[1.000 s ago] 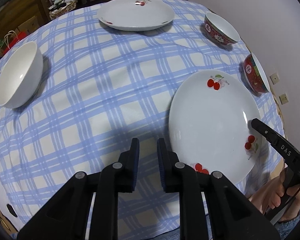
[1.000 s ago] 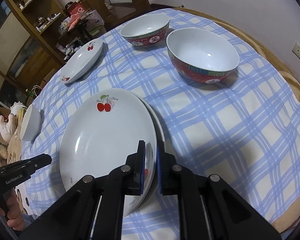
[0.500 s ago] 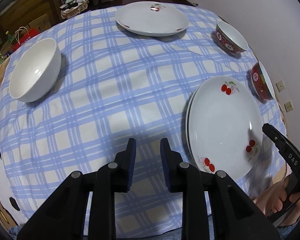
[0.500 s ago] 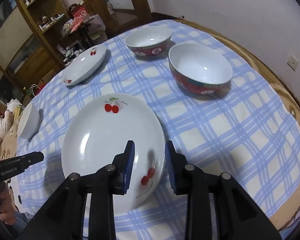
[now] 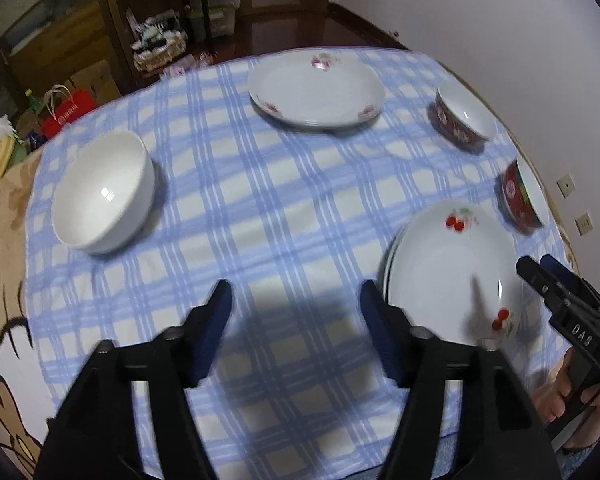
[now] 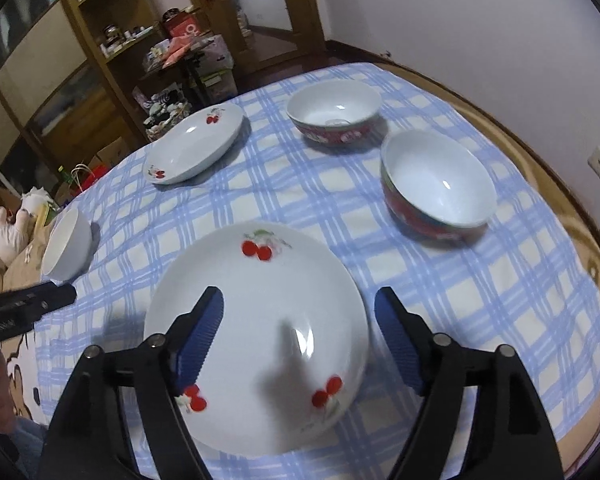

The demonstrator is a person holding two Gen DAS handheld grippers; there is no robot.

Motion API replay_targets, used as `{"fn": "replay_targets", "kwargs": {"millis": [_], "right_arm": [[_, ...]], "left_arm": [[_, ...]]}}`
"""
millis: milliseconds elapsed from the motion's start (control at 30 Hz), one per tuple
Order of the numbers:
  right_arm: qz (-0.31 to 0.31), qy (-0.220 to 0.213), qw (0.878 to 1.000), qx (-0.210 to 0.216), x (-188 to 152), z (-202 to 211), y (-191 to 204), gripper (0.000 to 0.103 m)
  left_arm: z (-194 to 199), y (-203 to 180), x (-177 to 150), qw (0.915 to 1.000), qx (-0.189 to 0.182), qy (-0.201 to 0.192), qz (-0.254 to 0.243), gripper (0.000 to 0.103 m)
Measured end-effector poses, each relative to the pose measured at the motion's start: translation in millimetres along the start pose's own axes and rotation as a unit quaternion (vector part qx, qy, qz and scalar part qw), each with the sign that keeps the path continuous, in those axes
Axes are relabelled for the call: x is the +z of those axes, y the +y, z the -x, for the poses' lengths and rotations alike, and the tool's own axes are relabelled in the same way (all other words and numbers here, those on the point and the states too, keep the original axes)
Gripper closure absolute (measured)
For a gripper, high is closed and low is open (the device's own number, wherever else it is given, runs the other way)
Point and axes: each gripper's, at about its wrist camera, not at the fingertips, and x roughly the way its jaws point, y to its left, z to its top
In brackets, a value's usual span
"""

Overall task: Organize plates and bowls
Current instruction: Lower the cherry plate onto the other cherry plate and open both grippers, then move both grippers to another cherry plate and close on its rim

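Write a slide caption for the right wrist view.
Right gripper opening above the stacked cherry plates, nothing between its fingers; two red bowls beyond.

Home dining room: checked tablecloth [image 5: 284, 208], cluttered wooden shelves [image 6: 100, 52], doorway.

Pretty dim indoor light from overhead, colours kinda bluish. Fisheye bends the worktop [image 5: 284, 208] hard, corners go black. Motion blur all over, soft gripper shadow across the cherry plate [image 6: 260, 312], tiny glare spots inside the bowls.
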Motion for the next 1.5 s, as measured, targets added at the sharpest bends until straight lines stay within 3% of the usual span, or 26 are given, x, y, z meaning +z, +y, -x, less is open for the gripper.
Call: {"fn": "replay_targets", "kwargs": {"millis": [67, 133, 267, 533, 767, 1000, 1200, 1367, 1500], "right_arm": [[0.001, -0.002, 1.0, 0.01, 7.1, -1.5, 3.3, 0.008], [0.002, 0.002, 1.0, 0.029, 17.7, -4.5, 6.2, 0.008], [0.004, 0.0, 0.999, 0.049, 39.8, -9.2, 13.4, 0.008], [0.029, 0.013, 0.996, 0.084, 94.4, -34.7, 32.7, 0.008], [0.072, -0.006, 0.994, 0.086, 156.3, -51.8, 54.6, 0.008], [0.105, -0.022, 0.992, 0.071, 208.0, -67.3, 67.1, 0.008], [0.136, -0.015, 0.989, 0.06, 222.9, -96.4, 81.2, 0.018], [0.117, 0.01, 0.991, 0.07, 219.2, -131.6, 78.1, 0.036], [0.11, 0.036, 0.99, 0.08, 215.0, -158.0, 77.0, 0.039]], "left_arm": [[3.4, 2.2, 8.8, 1.0, 0.007, -0.003, 0.001, 0.017], [5.3, 2.1, 16.0, 0.9999, 0.014, -0.002, -0.007, 0.015], [4.7, 4.9, 32.3, 0.9994, 0.032, 0.0, -0.012, 0.015], [-3.6, 18.8, 83.9, 0.9997, 0.026, 0.002, 0.0, 0.015], [-28.2, 17.6, 128.6, 0.9986, 0.04, 0.017, -0.031, 0.015], [-57.7, 27.2, 164.6, 0.9982, 0.059, 0.003, -0.005, 0.015], [-88.5, 39.4, 185.9, 0.9978, 0.065, 0.004, 0.016, 0.015], [-114.7, 44.7, 192.7, 0.9971, 0.069, 0.027, 0.018, 0.015], [-127.9, 45.8, 195.7, 0.9968, 0.072, 0.027, 0.021, 0.015]]}}
